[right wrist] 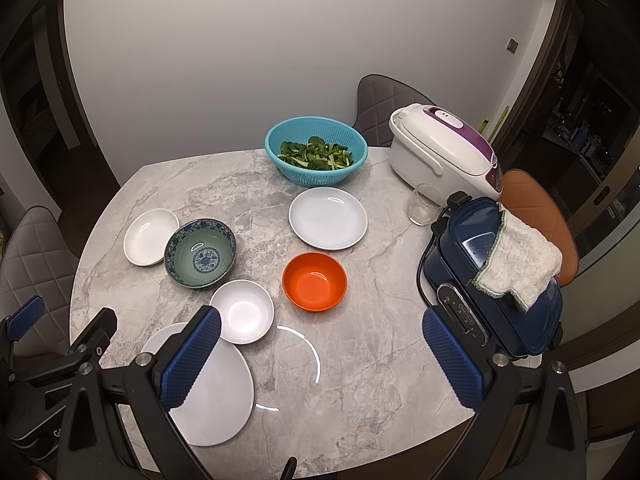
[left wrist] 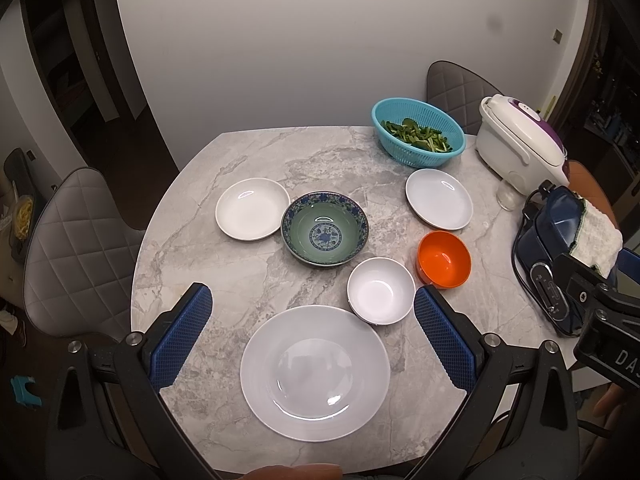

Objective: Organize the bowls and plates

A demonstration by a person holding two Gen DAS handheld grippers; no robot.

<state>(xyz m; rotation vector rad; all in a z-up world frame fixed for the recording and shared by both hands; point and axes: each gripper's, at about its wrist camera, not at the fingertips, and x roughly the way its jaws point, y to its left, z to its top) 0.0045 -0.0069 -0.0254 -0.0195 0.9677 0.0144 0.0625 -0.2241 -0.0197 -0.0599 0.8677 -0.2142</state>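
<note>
A large white plate (left wrist: 315, 372) (right wrist: 216, 392) lies at the marble table's near edge. A small white bowl (left wrist: 381, 291) (right wrist: 242, 311) touches its far rim. An orange bowl (left wrist: 444, 258) (right wrist: 314, 280), a green-and-blue patterned bowl (left wrist: 324, 229) (right wrist: 200, 253), a small white dish (left wrist: 252, 209) (right wrist: 150, 236) and a pale plate (left wrist: 439, 199) (right wrist: 328, 218) lie farther back. My left gripper (left wrist: 314, 340) is open and empty above the large plate. My right gripper (right wrist: 320, 356) is open and empty above bare table.
A blue colander of greens (left wrist: 418, 138) (right wrist: 316, 156), a white rice cooker (left wrist: 520, 148) (right wrist: 444, 152), a glass (right wrist: 422, 205) and a navy appliance with a cloth (right wrist: 496, 276) (left wrist: 560, 256) stand at the back and right. Chairs (left wrist: 76, 240) surround the table (left wrist: 240, 280).
</note>
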